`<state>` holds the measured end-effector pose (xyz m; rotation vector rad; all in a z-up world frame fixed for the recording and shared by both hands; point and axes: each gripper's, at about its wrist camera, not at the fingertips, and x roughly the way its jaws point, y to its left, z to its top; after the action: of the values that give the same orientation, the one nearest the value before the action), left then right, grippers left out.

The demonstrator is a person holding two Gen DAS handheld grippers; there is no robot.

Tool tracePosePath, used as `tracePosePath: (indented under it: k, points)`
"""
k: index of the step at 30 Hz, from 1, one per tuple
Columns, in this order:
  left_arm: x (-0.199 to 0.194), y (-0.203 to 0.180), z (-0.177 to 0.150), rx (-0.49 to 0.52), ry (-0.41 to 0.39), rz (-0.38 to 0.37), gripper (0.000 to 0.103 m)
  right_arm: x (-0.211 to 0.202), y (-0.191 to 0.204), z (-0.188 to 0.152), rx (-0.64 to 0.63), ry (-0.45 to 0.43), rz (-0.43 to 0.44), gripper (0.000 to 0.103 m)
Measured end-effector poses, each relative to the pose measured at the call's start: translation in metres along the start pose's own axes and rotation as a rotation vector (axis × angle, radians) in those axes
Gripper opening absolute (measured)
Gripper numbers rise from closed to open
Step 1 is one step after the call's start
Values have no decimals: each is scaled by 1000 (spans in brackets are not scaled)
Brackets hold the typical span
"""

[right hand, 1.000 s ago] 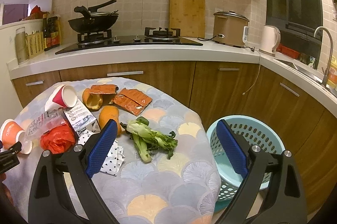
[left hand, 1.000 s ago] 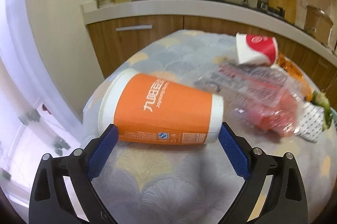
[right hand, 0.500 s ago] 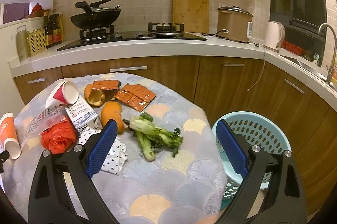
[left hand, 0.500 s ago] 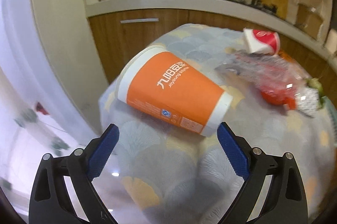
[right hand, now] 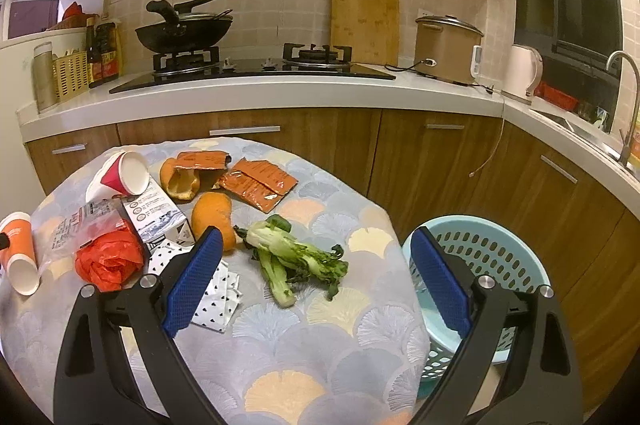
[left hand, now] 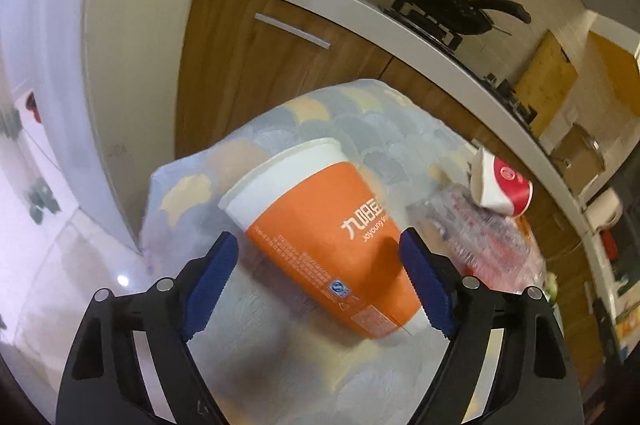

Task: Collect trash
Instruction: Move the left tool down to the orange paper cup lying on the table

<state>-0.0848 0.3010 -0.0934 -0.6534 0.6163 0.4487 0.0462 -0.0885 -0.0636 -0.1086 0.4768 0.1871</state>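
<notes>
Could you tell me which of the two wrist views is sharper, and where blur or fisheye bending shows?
Right wrist view: sharp throughout, the green leafy vegetable crisp; the white countertop edge bows from fisheye. Left wrist view: softer, the clear plastic wrapper smeared, the tipped orange paper cup slightly blurred, and the room tilted; a small glare spot on the floor.

A home kitchen: gas hob (right hand: 256, 65), wok (right hand: 184, 33), rice cooker (right hand: 446, 49), sink tap (right hand: 626, 97).
</notes>
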Motion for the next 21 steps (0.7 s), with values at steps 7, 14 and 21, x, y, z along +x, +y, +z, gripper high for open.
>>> tracePosePath:
  k: [7, 14, 21]
  points:
    - [29, -22, 9, 7, 32, -35, 70, 3, 2, -2, -8, 8, 12, 90]
    - [46, -53, 12, 105, 14, 30, 67, 6, 4, -4, -4, 21, 33, 90]
    - [60, -72, 3, 196, 18, 49, 63, 15, 16, -13, -32, 67, 106, 90]
